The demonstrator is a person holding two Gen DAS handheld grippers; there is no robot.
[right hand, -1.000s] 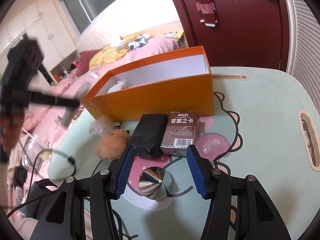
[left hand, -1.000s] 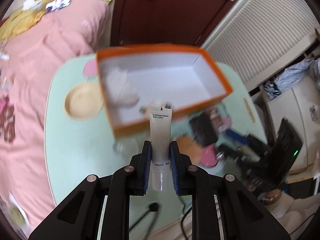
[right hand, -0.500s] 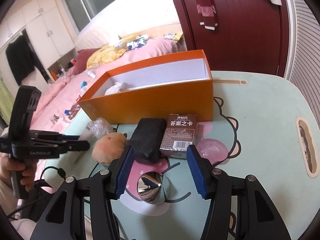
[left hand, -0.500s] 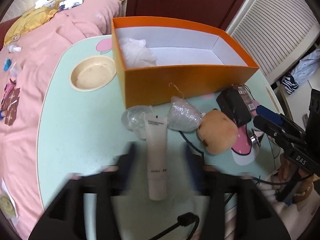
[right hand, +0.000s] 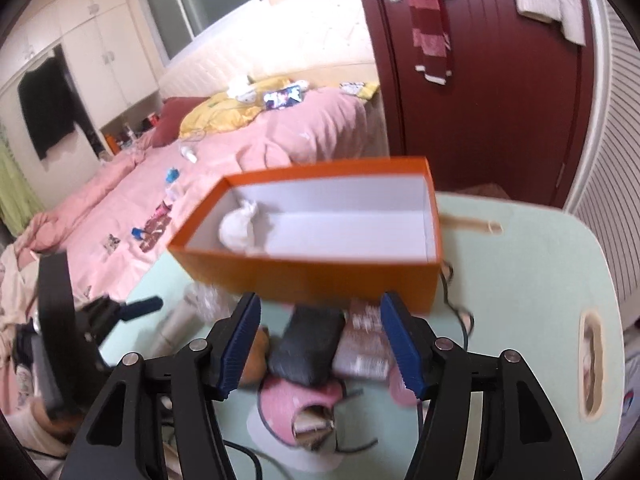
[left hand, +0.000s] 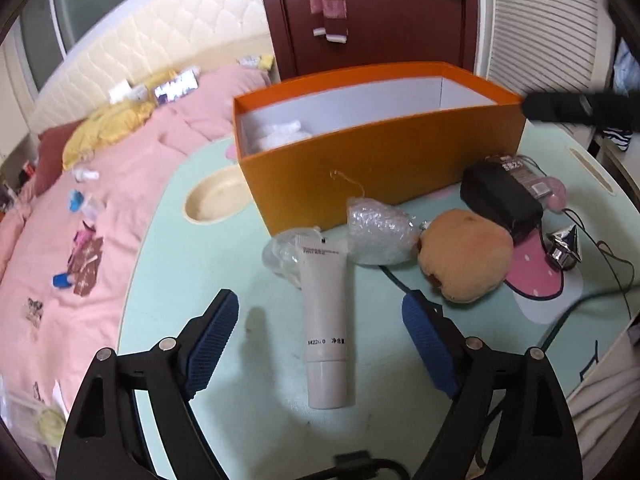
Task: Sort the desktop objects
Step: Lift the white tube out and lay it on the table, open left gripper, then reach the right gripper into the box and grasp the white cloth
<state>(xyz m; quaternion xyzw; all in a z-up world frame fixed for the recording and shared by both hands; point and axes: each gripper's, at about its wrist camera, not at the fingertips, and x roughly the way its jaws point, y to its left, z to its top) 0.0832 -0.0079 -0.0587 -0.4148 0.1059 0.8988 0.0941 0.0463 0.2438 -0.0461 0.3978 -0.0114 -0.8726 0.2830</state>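
Observation:
A white tube [left hand: 325, 320] lies on the mint-green table [left hand: 208, 264], between the fingers of my open left gripper [left hand: 320, 320], which hovers over it. Behind it stands an open orange box [left hand: 376, 168] with a white crumpled wad [left hand: 280, 136] inside. In front of the box lie a clear plastic bundle [left hand: 376, 236], a tan round plush [left hand: 464, 256], a black block [left hand: 500, 200], a brown card box [left hand: 524, 172] and a silver cone [left hand: 564, 244]. My right gripper [right hand: 320, 344] is open and empty above the black block [right hand: 308, 344] and brown card box [right hand: 364, 344], facing the orange box [right hand: 320, 248].
A round recess [left hand: 216, 200] sits in the table left of the box. Black cables [left hand: 580, 296] run across the table's right side. A pink bed [left hand: 80, 216] borders the table's left; a dark red door [left hand: 372, 16] stands behind. The left gripper shows in the right wrist view [right hand: 120, 312].
My left gripper let go of the white tube, which now lies on the table, and opened wide. My right gripper rose and moved toward the orange box.

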